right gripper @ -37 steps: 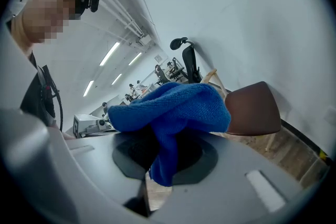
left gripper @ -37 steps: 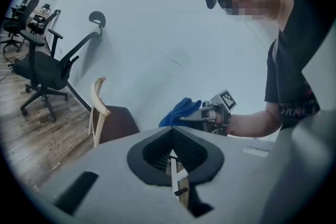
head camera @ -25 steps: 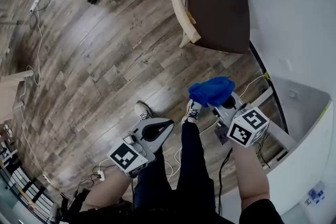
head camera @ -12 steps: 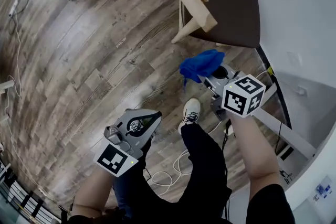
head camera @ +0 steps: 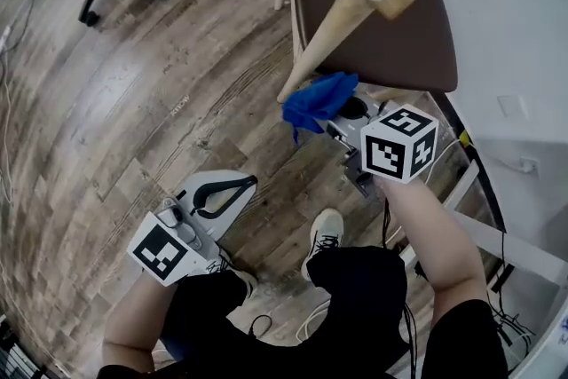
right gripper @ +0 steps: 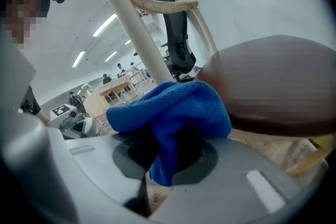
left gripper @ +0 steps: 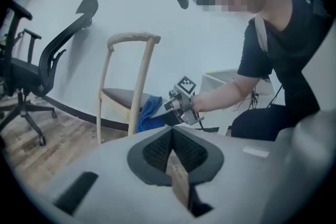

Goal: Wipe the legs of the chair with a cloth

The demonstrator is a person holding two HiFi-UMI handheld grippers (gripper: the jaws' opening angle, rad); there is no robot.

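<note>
**Right gripper [right gripper: 167, 157].** The jaws are clamped on the blue cloth [right gripper: 176, 107]. The cloth is a soft, looped-pile fabric. It is bunched into a rounded wad just above the jaws, and one folded tail hangs down between the dark pads. A white marker cube [head camera: 399, 144] with black square patterns sits at the rear of this gripper.

**Chair [left gripper: 128, 86].** One leg [right gripper: 134, 23] rises directly ahead of the right jaws, behind the wad. It is a round, smooth pole of pale wood, and it appears tilted in this view. The cloth lies just beside the leg, but the views do not confirm contact. The seat [right gripper: 278, 86] is to the right of these jaws. It is a matte, dark brown pad with rounded corners. A curved rail [right gripper: 168, 6] of the same pale wood tops the frame.

**Left gripper [left gripper: 171, 131].** The jaws are closed together, with nothing between them. Their ribbed black pads meet at the tips. The chair stands upright well ahead of these jaws, on a grained wood-plank floor [head camera: 133, 102]. The cloth shows beside the chair's front leg. A black office chair [left gripper: 31, 71] on a castor base stands to the left of these jaws.
</note>
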